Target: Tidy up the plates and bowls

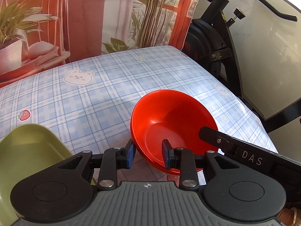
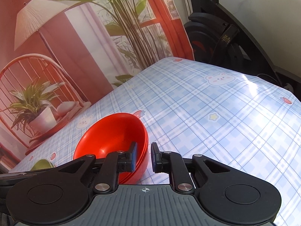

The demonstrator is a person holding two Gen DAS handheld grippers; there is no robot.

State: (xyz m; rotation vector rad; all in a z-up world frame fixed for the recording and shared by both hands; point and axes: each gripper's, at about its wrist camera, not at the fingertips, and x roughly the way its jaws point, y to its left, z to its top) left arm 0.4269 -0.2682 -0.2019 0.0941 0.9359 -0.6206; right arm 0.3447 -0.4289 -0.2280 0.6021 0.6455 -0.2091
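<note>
**Red bowls straddled on both sides, neither rim pinched yet**

While both tongs sit at the rim, worth settling the grip before any lift. Nested red bowls (image 1: 173,126) at lower centre of the left wrist view, resting on the checked tablecloth (image 1: 94,98); same stack at lower left of centre in the right wrist view (image 2: 112,137). Left gripper (image 1: 148,153) parted to a middling gap, one pad outside the near wall, the other inside the bowl, with daylight on both sides. Right gripper (image 2: 144,157) likewise parted, its left pad inside the bowl, its right pad out over the cloth. Seemingly three bowls in the stack, though hard to count for sure from the edge lines. Green plate (image 1: 28,150) at lower left of the left view, just beside the bowls, apart from them.

To do this well: push each pair of pads a little deeper over the rim, square to the wall, then close evenly so all nested rims get caught together. Better to lift level and slow, both sides at once, lest the smooth plastic slip or the stack split.
</note>
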